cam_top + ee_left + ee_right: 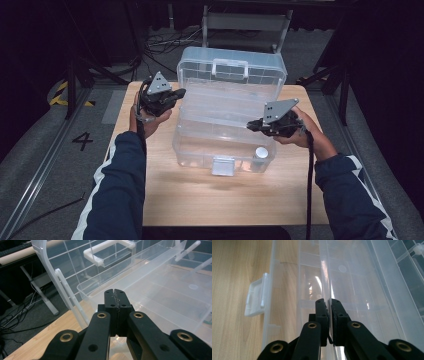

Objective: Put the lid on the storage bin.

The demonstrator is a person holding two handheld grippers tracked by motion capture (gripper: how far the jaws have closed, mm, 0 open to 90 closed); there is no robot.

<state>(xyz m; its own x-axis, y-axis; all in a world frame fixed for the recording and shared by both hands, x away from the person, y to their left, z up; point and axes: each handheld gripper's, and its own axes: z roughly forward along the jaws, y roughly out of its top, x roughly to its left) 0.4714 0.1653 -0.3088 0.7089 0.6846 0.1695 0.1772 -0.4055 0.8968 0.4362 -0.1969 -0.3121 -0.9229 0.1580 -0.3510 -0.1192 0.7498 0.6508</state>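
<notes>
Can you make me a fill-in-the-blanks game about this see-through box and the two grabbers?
The clear box sits on a ____ table.
The box's lid stands ____.
The right gripper pinches a clear ____ of the box.
The left gripper is shut and holds ____.

Missing words: wooden; open; wall; nothing

Clear plastic storage box sits at mid-table, lid swung open and standing upright at the far side, its white carry handle facing the near side. Inner tray is lifted and slid back above the base; its near wall edge is pinched in the right claw. White latch hangs at the base's front wall; a small white round piece lies inside the base, right front corner.
</notes>
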